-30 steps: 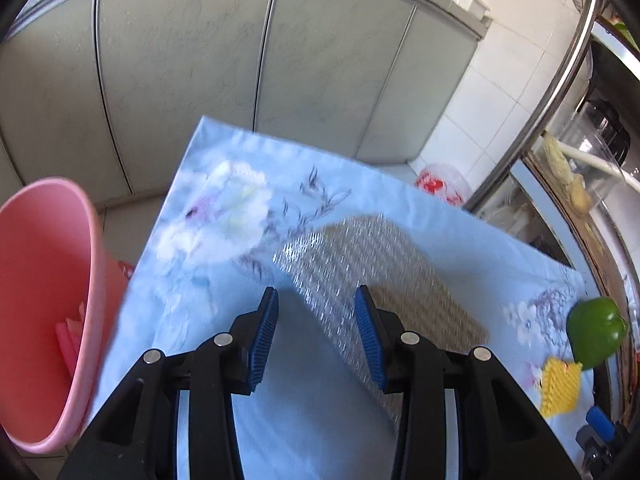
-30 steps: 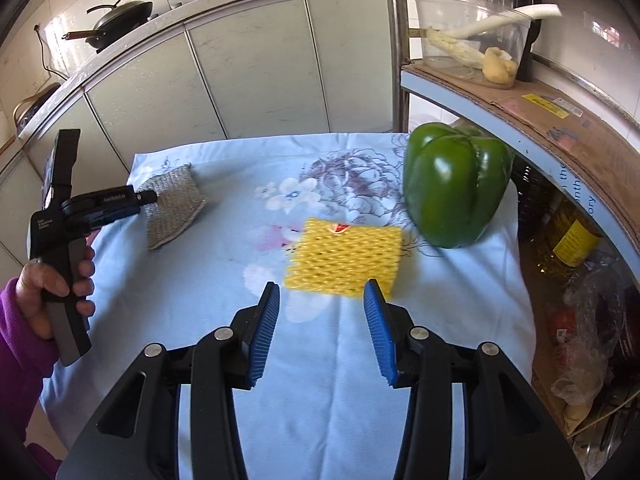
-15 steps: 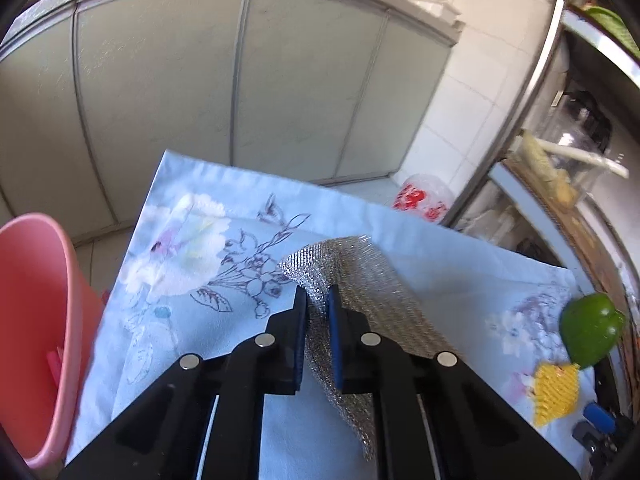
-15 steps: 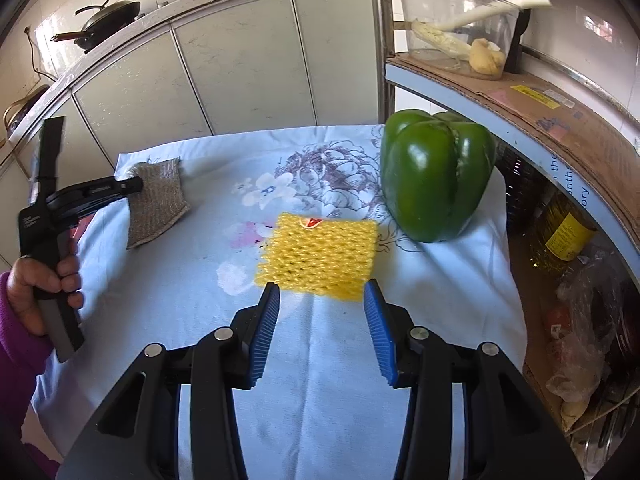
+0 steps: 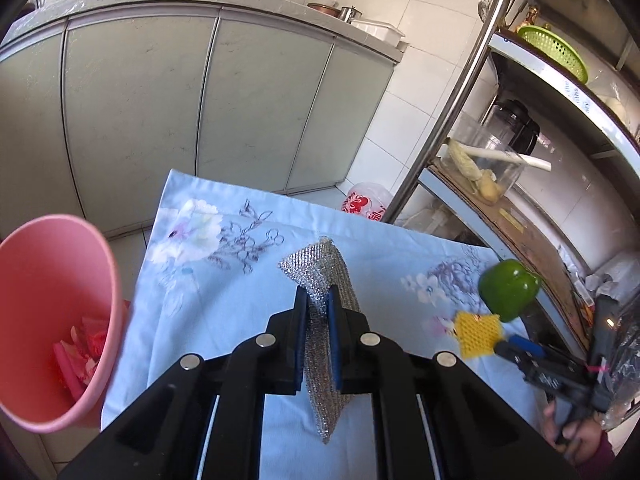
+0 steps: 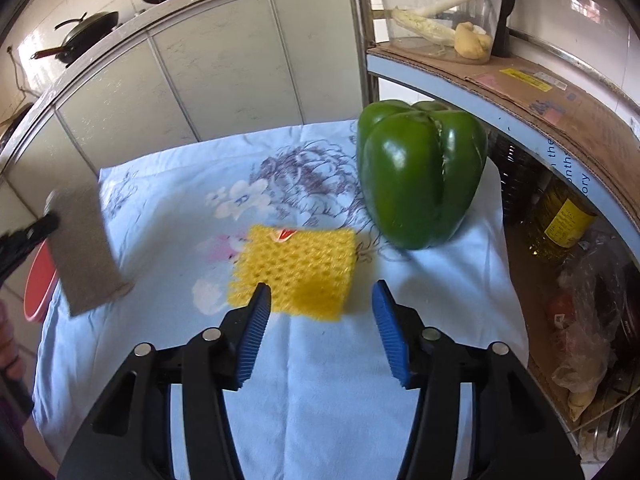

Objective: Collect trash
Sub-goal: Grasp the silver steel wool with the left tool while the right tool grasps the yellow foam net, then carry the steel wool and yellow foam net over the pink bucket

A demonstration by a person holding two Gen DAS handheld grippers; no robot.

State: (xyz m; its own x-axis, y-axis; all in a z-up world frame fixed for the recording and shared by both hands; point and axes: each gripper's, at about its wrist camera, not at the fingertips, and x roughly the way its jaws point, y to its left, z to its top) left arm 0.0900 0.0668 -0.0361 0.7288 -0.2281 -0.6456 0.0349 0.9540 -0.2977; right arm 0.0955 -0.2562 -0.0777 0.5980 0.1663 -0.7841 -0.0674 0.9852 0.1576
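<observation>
My left gripper (image 5: 318, 308) pinches the silver mesh scouring pad (image 5: 326, 344), so I'd swing it over the pink bin (image 5: 60, 320) left of the floral tablecloth (image 5: 208, 280) before letting go, while my right gripper (image 6: 320, 312) is opening, empty, just short of the yellow foam net (image 6: 294, 272).

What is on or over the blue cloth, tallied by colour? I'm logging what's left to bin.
Silver: 1, the mesh scrubber, clamped in the left tongs above the cloth.
Yellow: 1, the foam net.
Green: 1, the bell pepper.
Total: 3

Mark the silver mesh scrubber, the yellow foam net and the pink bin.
silver mesh scrubber (image 5: 320, 268): left wrist view, upper part above the fingers.
yellow foam net (image 6: 296, 266): right wrist view, its middle.
pink bin (image 5: 56, 264): left wrist view, inner wall.
</observation>
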